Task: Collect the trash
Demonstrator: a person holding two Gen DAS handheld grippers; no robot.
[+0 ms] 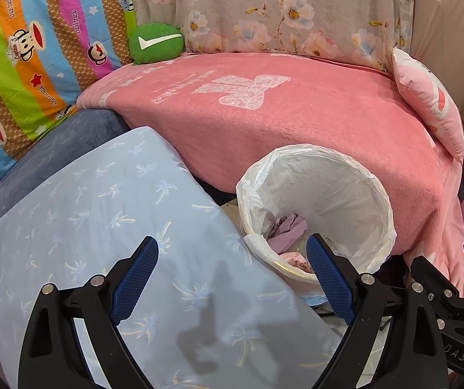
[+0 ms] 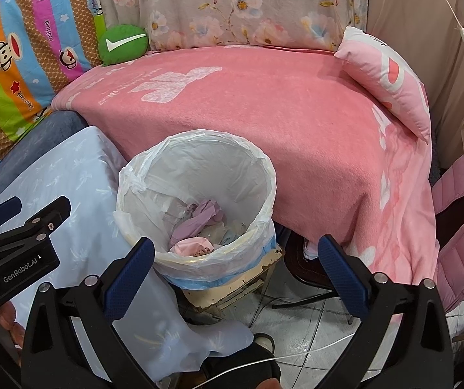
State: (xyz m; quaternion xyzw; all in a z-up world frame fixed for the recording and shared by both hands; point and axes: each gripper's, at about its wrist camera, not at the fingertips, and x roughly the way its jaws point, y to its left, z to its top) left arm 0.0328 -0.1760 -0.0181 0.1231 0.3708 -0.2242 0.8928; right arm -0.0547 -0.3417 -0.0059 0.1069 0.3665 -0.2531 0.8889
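A round bin with a white plastic liner (image 1: 316,201) (image 2: 196,194) stands on a small worn stool between a pale blue cloth and a pink blanket. Crumpled lilac and pink trash (image 2: 199,223) (image 1: 288,227) lies in its bottom. My left gripper (image 1: 232,259) is open and empty, hovering over the blue cloth beside the bin's left rim. My right gripper (image 2: 235,262) is open and empty just in front of the bin, above the stool. The left gripper's body (image 2: 18,236) shows at the left edge of the right wrist view.
A pink blanket (image 2: 264,113) covers the seat behind the bin, with a pink cushion (image 2: 391,77) at its right and a green cushion (image 2: 121,47) at the back left. A pale blue cloth (image 1: 118,220) drapes left. Tiled floor with cables (image 2: 313,330) lies below; a pink quilted jacket (image 2: 462,243) hangs right.
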